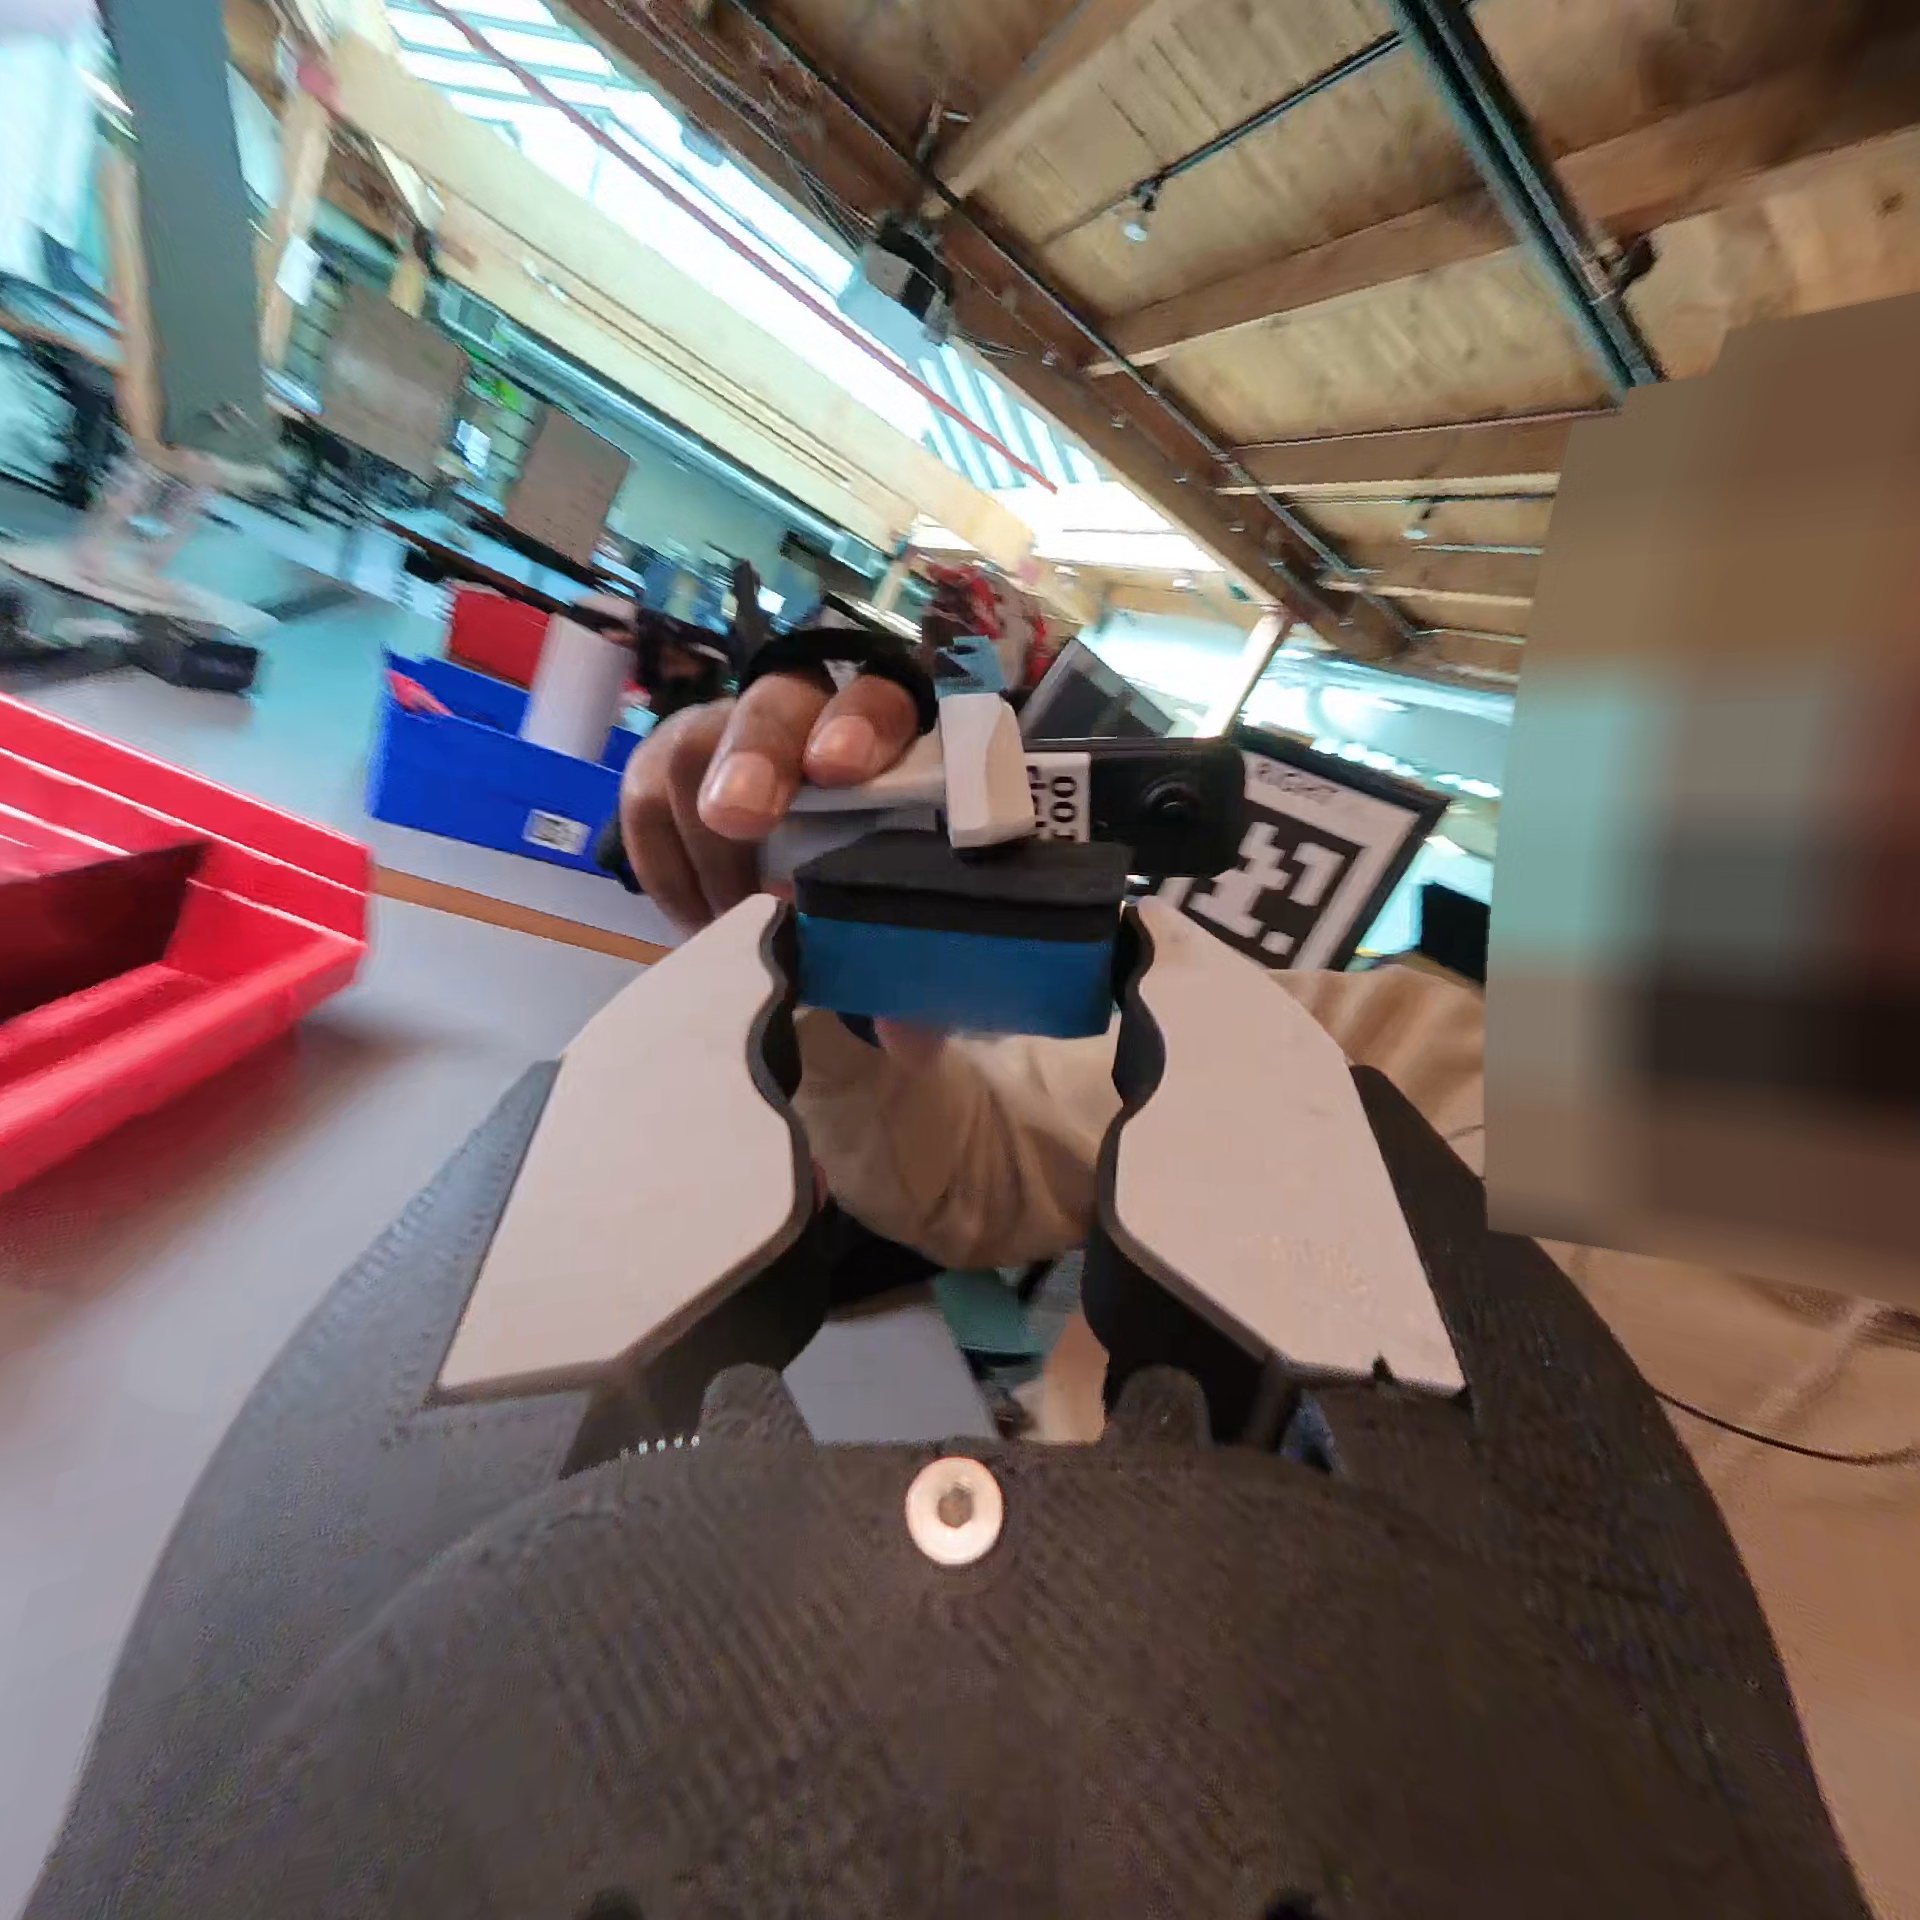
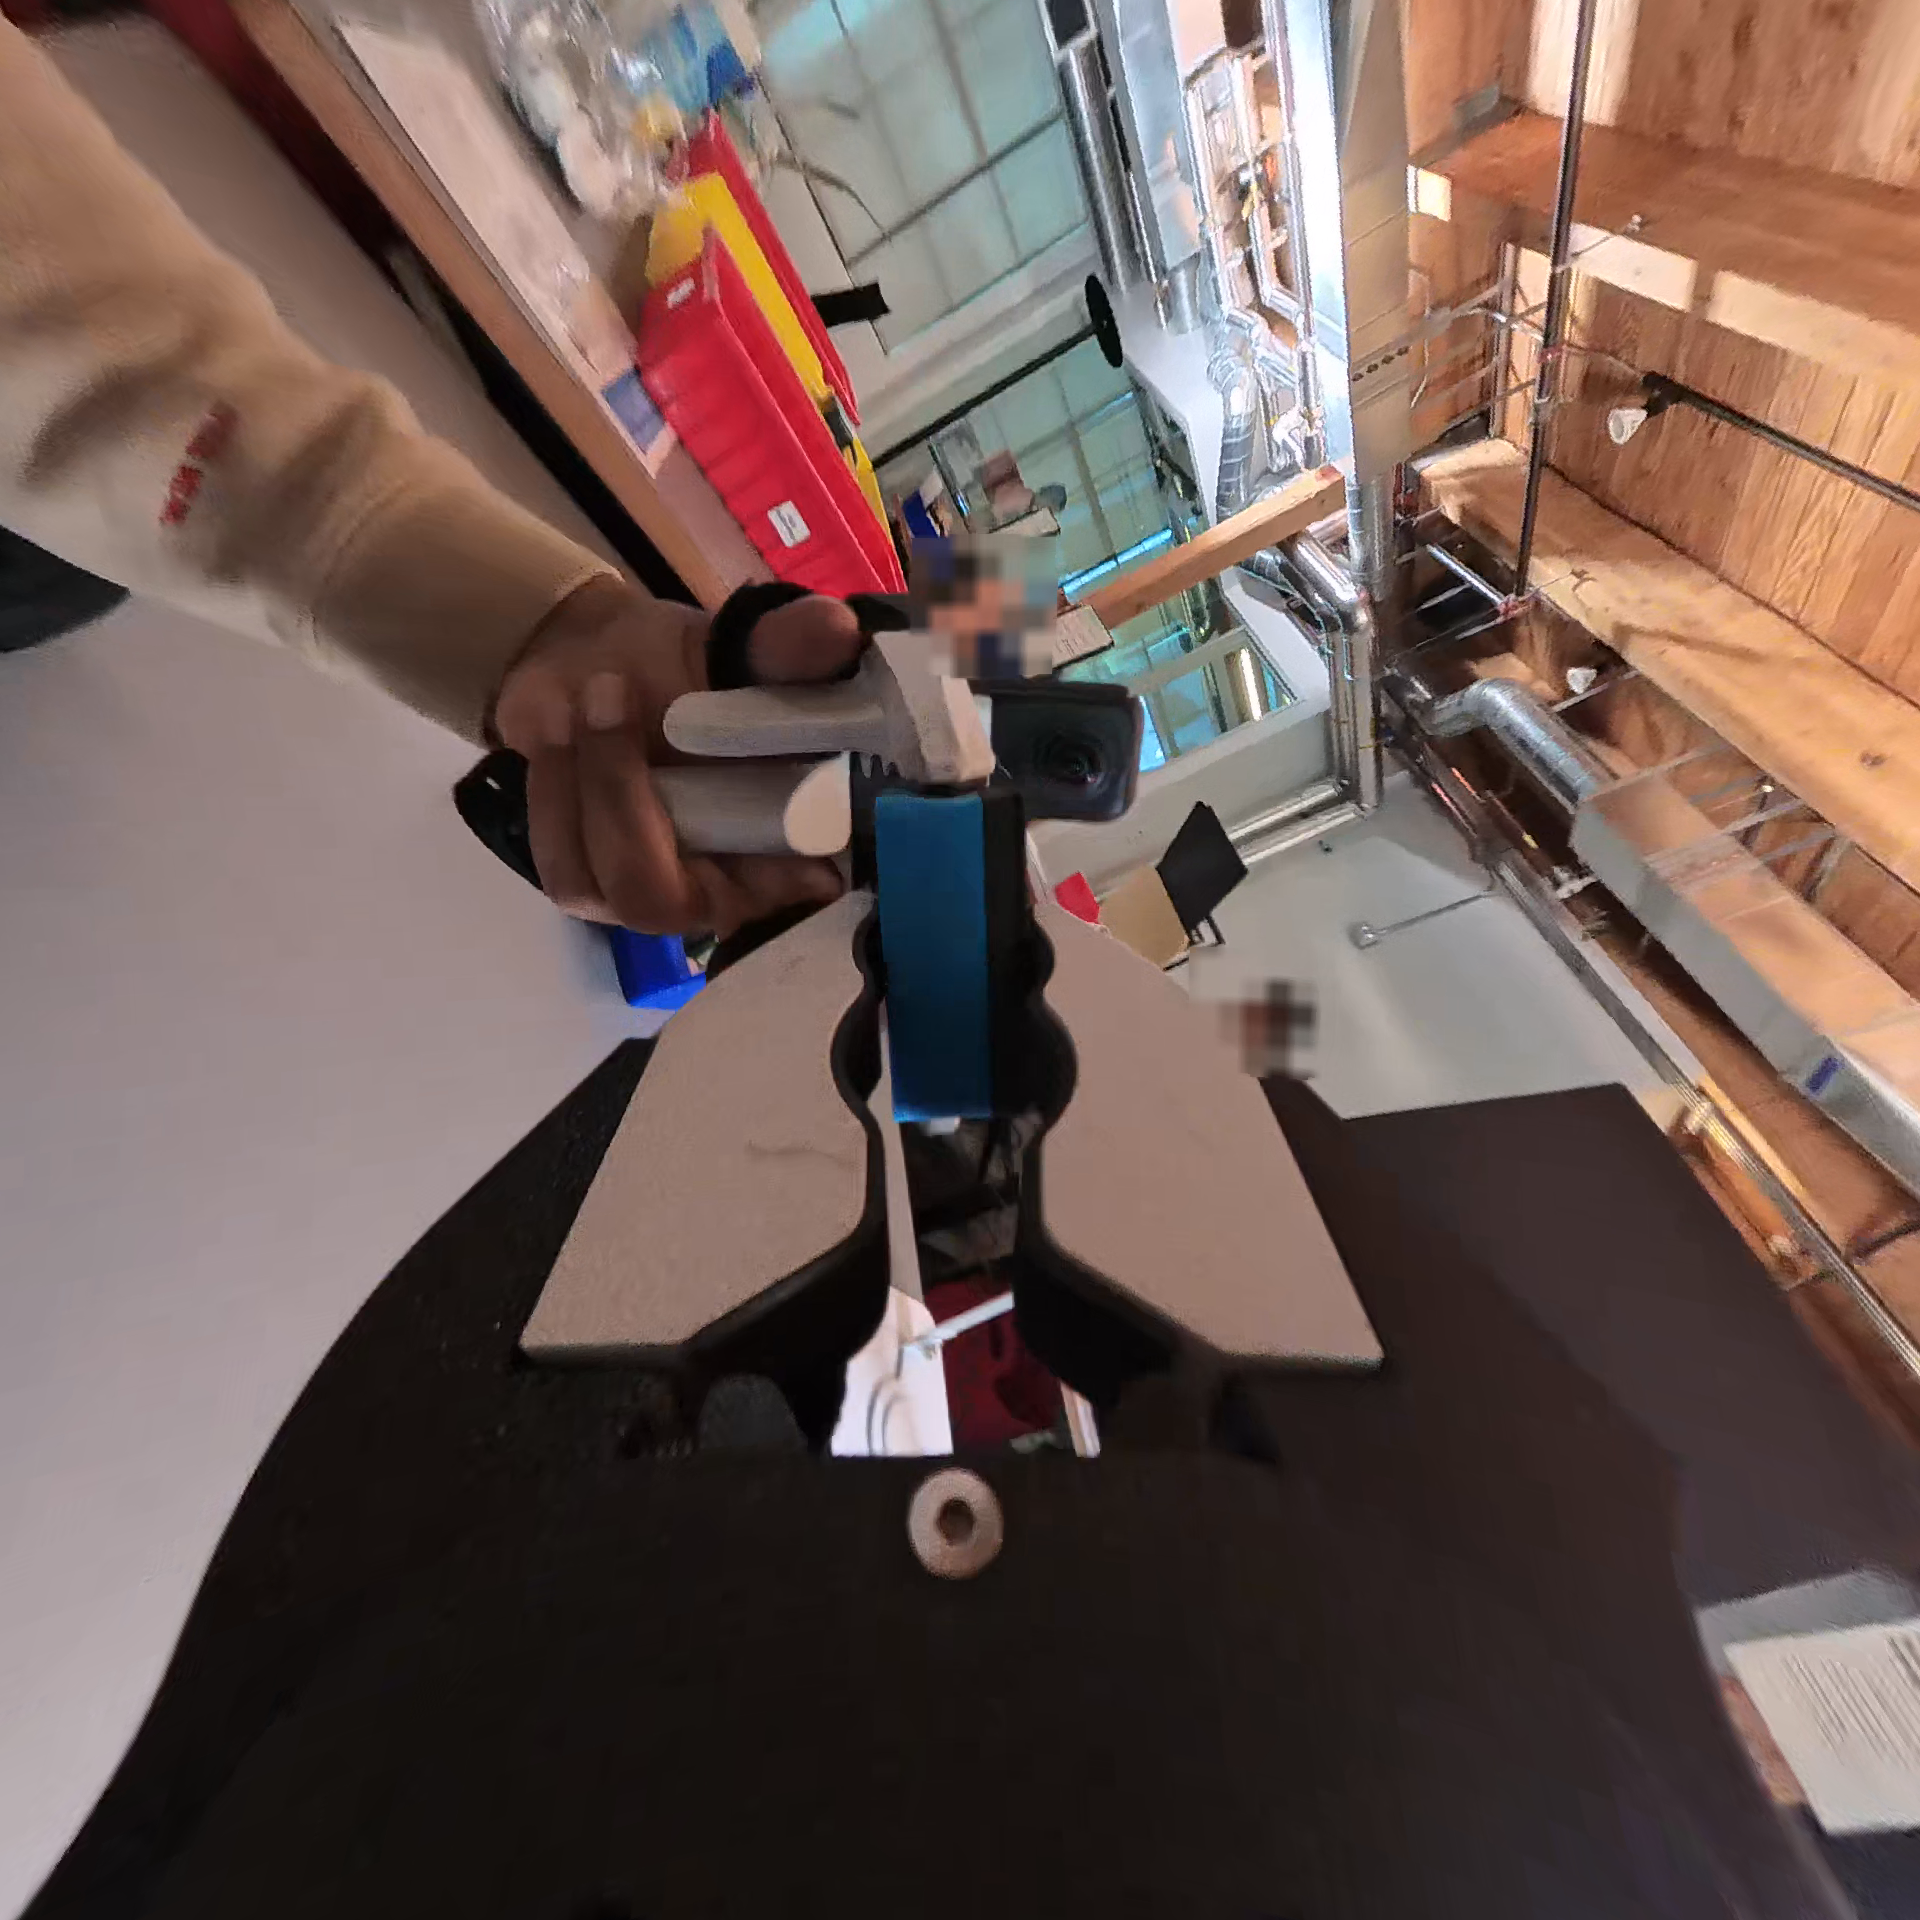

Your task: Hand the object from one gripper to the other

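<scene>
**Both tools on the foam block at once**

Nearest in the left wrist view, the left tool [image 1: 951,961] has its two grey fingers on either side of a foam block [image 1: 951,961], blue with a black layer on top. The fingers seem to touch the block's two short ends, but I cannot tell how hard they press.

Closest in the right wrist view, the right tool [image 2: 951,997] is closed on the same foam block [image 2: 935,977], squeezing its blue side and its black side. The block is up in the air, between the two tools, well above the grey tabletop [image 1: 208,1299].

Behind the block is a hand [image 2: 613,790] with a cream sleeve [image 2: 260,457]. Farther off on the tabletop sit a red bin [image 1: 187,997] and a blue bin [image 1: 468,779].

I think this is the middle of the hand-over. Next, one tool must hold tight before the other lets go, or the block may drop.
</scene>
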`<action>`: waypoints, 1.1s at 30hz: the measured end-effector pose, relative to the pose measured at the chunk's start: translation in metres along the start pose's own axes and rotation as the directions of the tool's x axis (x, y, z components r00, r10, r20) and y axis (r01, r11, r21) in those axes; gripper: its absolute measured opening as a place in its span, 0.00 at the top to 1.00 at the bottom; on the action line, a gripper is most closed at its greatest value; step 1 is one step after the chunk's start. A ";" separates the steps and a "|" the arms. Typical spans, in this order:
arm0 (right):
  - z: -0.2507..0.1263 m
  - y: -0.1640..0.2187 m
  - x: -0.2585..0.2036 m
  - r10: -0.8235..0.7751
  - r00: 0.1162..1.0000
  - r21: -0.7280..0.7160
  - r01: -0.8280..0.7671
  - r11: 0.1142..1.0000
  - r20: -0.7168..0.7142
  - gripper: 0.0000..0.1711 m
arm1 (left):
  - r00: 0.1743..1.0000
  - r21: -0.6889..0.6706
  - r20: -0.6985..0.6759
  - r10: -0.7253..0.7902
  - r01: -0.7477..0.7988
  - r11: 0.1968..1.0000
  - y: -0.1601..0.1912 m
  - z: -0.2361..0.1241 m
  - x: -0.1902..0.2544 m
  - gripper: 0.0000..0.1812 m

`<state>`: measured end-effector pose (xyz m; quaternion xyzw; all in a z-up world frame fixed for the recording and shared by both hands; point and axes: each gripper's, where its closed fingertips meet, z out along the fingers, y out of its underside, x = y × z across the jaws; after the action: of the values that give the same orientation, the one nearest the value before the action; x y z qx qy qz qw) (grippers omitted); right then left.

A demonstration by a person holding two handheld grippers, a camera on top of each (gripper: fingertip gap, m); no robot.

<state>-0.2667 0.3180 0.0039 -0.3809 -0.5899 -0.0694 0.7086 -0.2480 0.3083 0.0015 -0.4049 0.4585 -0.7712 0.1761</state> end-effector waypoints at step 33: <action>-0.031 0.016 0.040 0.657 0.724 0.288 -0.689 0.666 0.213 0.87 | 0.901 -0.001 0.311 0.301 -0.316 0.949 -0.014 -0.019 -0.031 0.71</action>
<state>-0.2218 0.3235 0.0321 -0.4430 -0.4415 0.3195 0.7119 -0.2424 0.3460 -0.0061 -0.4377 0.4647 -0.6721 0.3751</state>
